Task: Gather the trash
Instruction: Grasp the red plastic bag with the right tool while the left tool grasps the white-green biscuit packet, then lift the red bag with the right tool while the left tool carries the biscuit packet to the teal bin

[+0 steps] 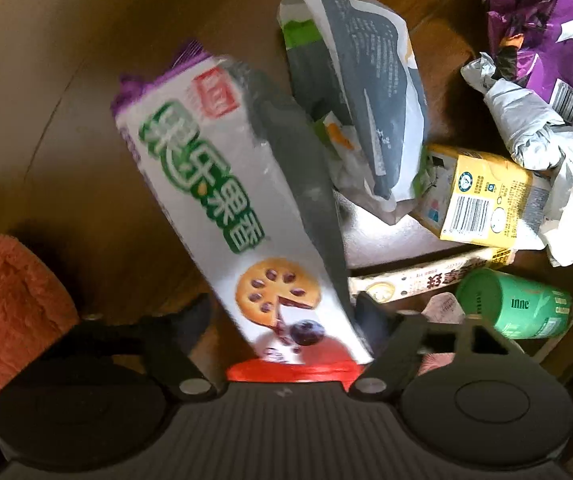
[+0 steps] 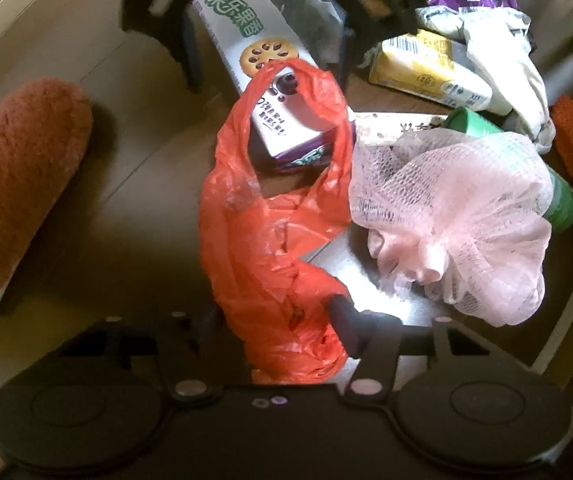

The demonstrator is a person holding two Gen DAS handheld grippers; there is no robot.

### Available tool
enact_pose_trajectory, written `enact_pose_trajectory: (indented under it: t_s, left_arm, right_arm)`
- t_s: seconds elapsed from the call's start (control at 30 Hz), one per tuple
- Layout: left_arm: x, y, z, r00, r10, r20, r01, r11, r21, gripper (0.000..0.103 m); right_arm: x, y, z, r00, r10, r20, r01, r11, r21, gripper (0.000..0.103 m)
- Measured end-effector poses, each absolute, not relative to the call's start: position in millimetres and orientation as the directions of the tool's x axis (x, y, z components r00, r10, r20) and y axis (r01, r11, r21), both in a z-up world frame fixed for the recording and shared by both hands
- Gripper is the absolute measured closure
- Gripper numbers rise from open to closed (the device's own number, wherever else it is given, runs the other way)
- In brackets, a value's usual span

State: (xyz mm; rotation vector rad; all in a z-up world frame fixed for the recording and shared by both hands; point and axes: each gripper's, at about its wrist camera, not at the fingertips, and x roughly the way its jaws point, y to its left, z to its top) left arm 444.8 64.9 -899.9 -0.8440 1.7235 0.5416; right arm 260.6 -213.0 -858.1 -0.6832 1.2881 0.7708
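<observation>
My left gripper (image 1: pixel 286 312) grips the white cardboard biscuit box (image 1: pixel 222 200), its end entering the red plastic bag (image 2: pixel 270 240) clamped in my right gripper (image 2: pixel 286 320). Ahead, the yellow carton (image 1: pixel 482 196), green can (image 1: pixel 514 304) and purple wrappers (image 1: pixel 550 36) still wait.

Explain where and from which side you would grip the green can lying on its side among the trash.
Grip the green can across the middle of its round body, coming from above. It lies on its side, partly under the pink mesh, with a long carton close beside it, so a sideways approach looks crowded; its curved flanks probably suit the jaws best.

dim, blurry, fisheye-warped edges
</observation>
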Motion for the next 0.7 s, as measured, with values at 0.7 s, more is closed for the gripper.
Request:
enact_pose_trajectory:
  t_s: [0.7]
  left_arm:
    - [414,84,-778,-0.12,-0.173,-0.978,-0.635,0.77,-0.058,0.068]
  right_arm:
    - [246,-257,-718,0.111,0.193,-0.975,-0.668,0.741,0.07,0.084]
